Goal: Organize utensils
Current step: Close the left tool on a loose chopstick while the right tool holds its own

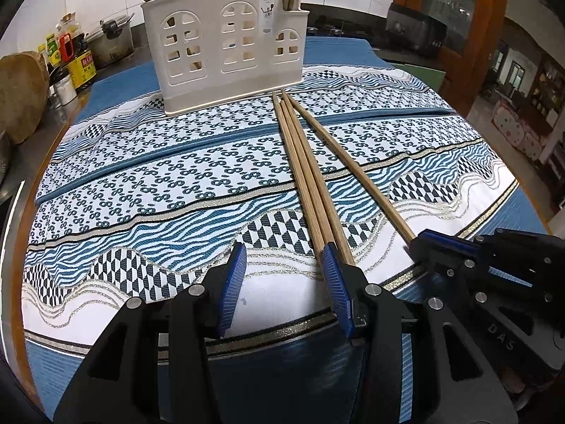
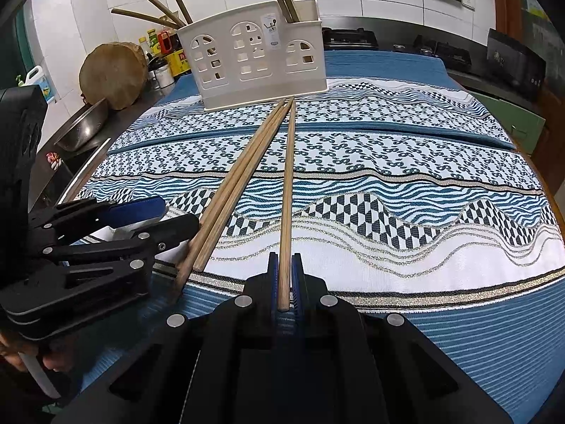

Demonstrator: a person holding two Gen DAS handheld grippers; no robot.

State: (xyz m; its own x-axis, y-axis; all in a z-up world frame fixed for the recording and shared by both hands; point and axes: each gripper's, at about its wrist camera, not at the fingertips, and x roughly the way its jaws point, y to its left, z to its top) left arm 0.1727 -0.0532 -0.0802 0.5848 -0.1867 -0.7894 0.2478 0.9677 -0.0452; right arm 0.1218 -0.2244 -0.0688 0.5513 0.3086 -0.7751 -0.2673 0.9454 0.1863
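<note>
A cream plastic utensil holder (image 1: 229, 46) (image 2: 257, 53) with window cut-outs stands at the far side of the patterned tablecloth, with several chopsticks upright in it. Loose wooden chopsticks (image 1: 300, 162) (image 2: 233, 190) lie side by side on the cloth, pointing toward the holder. My left gripper (image 1: 285, 251) (image 2: 169, 217) is open just left of their near ends. Nothing is between its blue pads, and its right finger (image 1: 335, 282) stands against the sticks. My right gripper (image 2: 284, 259) (image 1: 418, 242) is shut on the near end of a single chopstick (image 2: 287, 183) (image 1: 353, 173), which slants toward the holder.
The blue and white tablecloth (image 2: 406, 176) covers the table to its near edge. On the counter to the left are a round wooden chopping block (image 2: 113, 74), a metal bowl (image 2: 81, 127) and sauce bottles (image 2: 166, 49). A stove (image 2: 349, 35) sits behind the table.
</note>
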